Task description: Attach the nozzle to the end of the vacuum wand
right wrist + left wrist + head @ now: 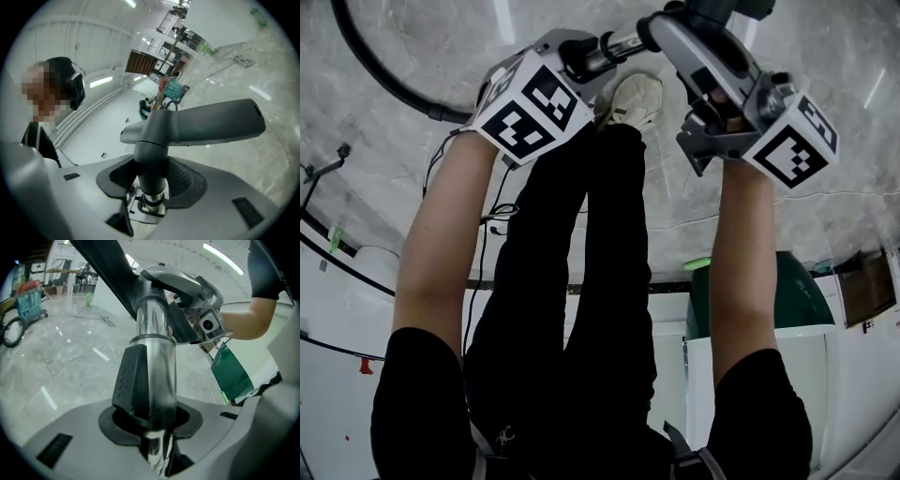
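The chrome vacuum wand (152, 329) with its black collar (136, 380) runs up between the jaws of my left gripper (150, 427), which is shut on it. In the head view the left gripper (581, 58) holds the wand (619, 42) out over the floor. The grey nozzle (211, 124) has its round neck (152, 159) clamped in my right gripper (152, 190), and a chrome tube end shows just under that neck. The head view shows the right gripper (712, 98) beneath the nozzle (712, 52). The nozzle's neck (157, 289) meets the top of the wand.
A black hose (384, 75) curves over the marble floor at the upper left. A green bin (787, 291) stands by white cabinets at the right. The person's legs and a shoe (633, 98) are below the grippers. A teal cart (28, 303) stands far off.
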`<state>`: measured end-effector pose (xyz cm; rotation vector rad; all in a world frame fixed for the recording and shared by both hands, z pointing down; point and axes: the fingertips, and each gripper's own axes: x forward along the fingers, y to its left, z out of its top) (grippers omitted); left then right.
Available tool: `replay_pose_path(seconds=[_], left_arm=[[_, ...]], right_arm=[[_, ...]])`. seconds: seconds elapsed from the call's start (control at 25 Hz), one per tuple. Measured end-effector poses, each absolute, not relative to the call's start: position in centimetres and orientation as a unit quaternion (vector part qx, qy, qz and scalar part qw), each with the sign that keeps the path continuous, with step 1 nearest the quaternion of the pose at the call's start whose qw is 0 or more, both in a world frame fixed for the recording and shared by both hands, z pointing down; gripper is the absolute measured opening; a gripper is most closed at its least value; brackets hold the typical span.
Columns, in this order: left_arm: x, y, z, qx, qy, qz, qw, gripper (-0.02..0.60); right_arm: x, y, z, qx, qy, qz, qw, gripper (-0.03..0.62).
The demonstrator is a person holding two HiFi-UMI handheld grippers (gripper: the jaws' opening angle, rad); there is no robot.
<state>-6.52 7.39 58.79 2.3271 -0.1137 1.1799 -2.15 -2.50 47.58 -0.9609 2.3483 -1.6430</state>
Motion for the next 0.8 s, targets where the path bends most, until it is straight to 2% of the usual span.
replay_pose_path(seconds=[0.12, 0.24, 0.36, 0.48, 0.64, 0.8], left_arm=[[-6.2, 7.7, 59.2, 0.854, -0.056, 0.442, 0.269, 0.140], [-5.4, 8.4, 59.9, 0.850, -0.067, 0.445, 0.273, 0.141], [-5.6, 8.8, 60.4, 0.849, -0.071, 0.448, 0.270, 0.140], [-6.0, 9.2, 60.6, 0.845, -0.055, 0.460, 0.267, 0.138], [-5.2, 10.4, 61.0, 0.842, -0.010, 0.471, 0.264, 0.132], [-5.6, 11.5, 61.6, 0.842, -0.006, 0.469, 0.268, 0.132]], right_arm=[[-0.9, -2.0, 48.9, -0.427, 0.689, -0.584, 0.034, 0.184], [0.6, -0.9, 50.6, -0.541, 0.579, -0.609, -0.031, 0.184], [0.3, -0.6, 51.1, -0.578, 0.552, -0.599, -0.054, 0.184], [-0.5, -0.5, 50.5, -0.524, 0.633, -0.569, -0.035, 0.184], [-0.9, 0.3, 50.2, -0.399, 0.734, -0.545, 0.068, 0.184], [-1.6, 1.3, 51.0, -0.349, 0.747, -0.561, 0.074, 0.184]])
